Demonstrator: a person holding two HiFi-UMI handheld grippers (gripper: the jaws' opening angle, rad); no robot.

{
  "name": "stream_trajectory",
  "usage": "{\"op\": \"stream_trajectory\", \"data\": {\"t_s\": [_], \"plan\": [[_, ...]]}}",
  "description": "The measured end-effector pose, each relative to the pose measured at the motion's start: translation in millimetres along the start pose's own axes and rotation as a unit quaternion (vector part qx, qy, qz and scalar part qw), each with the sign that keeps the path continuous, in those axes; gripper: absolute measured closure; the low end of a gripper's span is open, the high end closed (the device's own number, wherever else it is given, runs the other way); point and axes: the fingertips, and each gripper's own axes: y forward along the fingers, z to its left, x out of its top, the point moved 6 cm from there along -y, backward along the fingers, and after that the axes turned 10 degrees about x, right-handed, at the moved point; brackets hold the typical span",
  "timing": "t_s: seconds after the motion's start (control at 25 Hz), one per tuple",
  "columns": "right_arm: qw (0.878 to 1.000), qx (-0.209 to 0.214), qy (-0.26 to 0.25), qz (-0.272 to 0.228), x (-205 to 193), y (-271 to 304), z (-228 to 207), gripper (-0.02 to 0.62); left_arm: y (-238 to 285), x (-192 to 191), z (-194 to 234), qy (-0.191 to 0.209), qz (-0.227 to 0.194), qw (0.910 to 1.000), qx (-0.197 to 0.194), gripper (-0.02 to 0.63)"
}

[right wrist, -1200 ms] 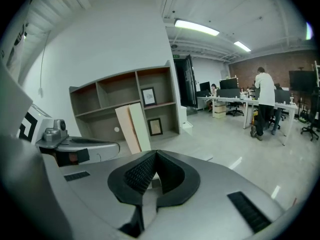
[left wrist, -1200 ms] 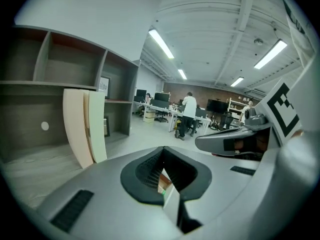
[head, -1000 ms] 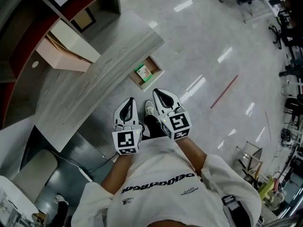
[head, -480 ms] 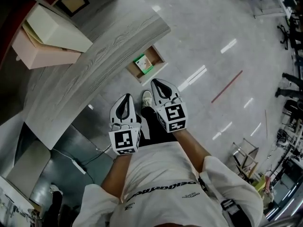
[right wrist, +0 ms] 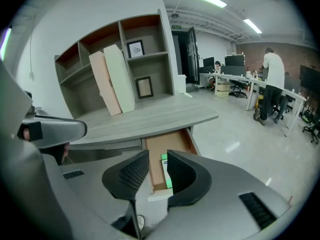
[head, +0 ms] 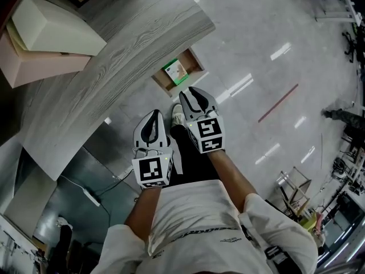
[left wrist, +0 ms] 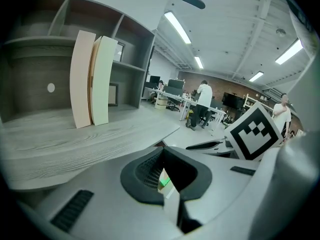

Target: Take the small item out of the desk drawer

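An open wooden drawer (head: 190,61) juts from under the grey desk (head: 114,67). A small green-and-white box (head: 175,71) lies in it. My right gripper (head: 191,93) hangs just short of the drawer and points down at it. In the right gripper view its jaws (right wrist: 158,154) stand apart and have just been opening, with nothing between them. The box (right wrist: 165,166) shows through the gap, well beyond the tips, in the drawer (right wrist: 167,144). My left gripper (head: 157,114) is lower left, over the floor beside the desk, tips together (left wrist: 161,151) and holding nothing.
Cream and beige folders (head: 45,33) stand on the desk before a shelf unit (right wrist: 135,44). The person's shoe (head: 178,114) is on the floor between the grippers. A power strip (head: 91,197) lies under the desk. People stand at office tables (right wrist: 272,84) far off.
Both grippers have sunk toward the desk and drawer. The right gripper's tips are now closer to the open drawer.
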Motion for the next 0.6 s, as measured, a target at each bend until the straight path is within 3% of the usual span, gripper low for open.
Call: {"op": "stream_trajectory", "data": {"t_s": [0.12, 0.6], "plan": [[1.0, 0.001, 0.002, 0.015, -10, 16, -8, 0.422, 6, -6, 1, 0.0, -0.001, 1.0, 0.0, 0.591], [0.998, 0.009, 0.026, 0.059, -37, 73, -37, 0.307, 20, -37, 2, -0.009, 0.008, 0.9999, 0.009, 0.591]]}}
